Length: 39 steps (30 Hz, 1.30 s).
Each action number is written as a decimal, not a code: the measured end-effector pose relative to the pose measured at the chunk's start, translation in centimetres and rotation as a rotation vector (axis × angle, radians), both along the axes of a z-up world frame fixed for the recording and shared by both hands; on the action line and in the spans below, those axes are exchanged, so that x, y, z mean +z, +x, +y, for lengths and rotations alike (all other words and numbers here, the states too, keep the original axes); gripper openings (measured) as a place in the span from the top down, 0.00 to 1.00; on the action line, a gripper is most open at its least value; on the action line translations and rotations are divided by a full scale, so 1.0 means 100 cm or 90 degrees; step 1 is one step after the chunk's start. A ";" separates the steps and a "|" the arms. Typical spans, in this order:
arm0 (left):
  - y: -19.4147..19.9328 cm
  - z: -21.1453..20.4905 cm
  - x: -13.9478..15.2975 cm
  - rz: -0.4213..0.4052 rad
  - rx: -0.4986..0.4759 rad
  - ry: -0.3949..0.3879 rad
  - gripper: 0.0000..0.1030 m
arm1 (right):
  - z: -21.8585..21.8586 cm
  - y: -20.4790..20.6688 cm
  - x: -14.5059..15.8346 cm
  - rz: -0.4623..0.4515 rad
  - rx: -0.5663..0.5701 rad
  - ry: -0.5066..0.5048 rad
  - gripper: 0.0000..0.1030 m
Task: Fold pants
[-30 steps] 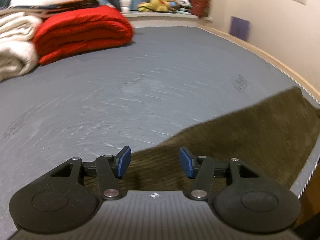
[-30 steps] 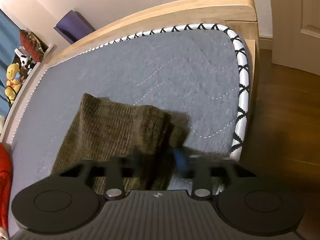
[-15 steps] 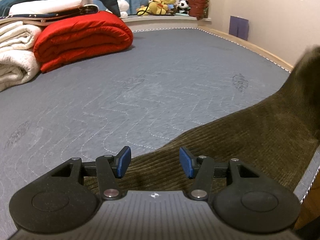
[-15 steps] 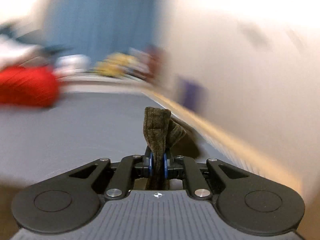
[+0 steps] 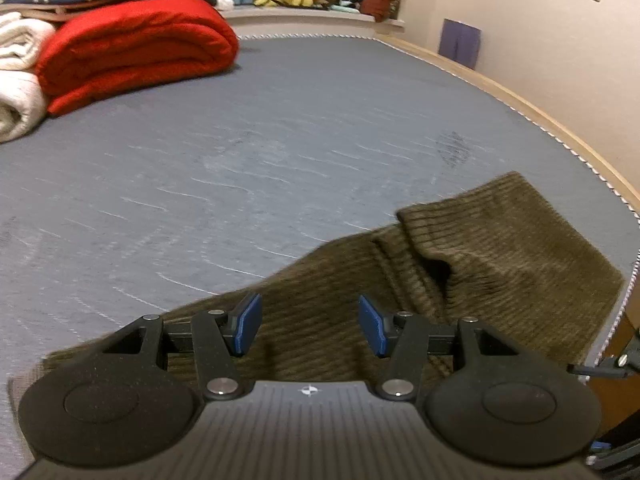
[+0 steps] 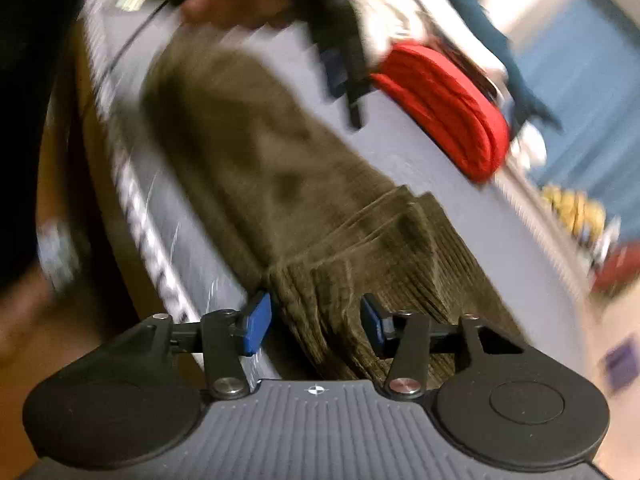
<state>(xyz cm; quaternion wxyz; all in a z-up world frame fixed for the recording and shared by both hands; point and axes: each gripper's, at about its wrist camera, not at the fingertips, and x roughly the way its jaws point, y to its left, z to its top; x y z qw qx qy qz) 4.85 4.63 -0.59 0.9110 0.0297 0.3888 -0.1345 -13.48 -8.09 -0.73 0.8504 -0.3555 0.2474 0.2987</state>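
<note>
On grey mattress (image 5: 280,128): olive corduroy pants (image 5: 500,248); no readable writing.

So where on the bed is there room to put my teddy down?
The big bare patch is the middle of the grey mattress, between the red blanket and the brown pants. It is crowded at the far left, where the red blanket and white towels are stacked, and along the near right edge, under the pants.
</note>
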 end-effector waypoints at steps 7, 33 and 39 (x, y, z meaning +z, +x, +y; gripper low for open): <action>0.013 -0.019 -0.006 0.047 -0.016 -0.110 0.43 | -0.046 0.041 0.036 0.133 -0.140 0.259 0.44; 0.073 -0.080 -0.042 0.099 0.028 -0.141 0.88 | -0.045 0.060 0.012 0.271 -0.104 0.233 0.46; 0.066 -0.074 -0.026 0.073 0.026 -0.149 0.94 | -0.034 0.051 0.007 0.243 -0.097 0.198 0.80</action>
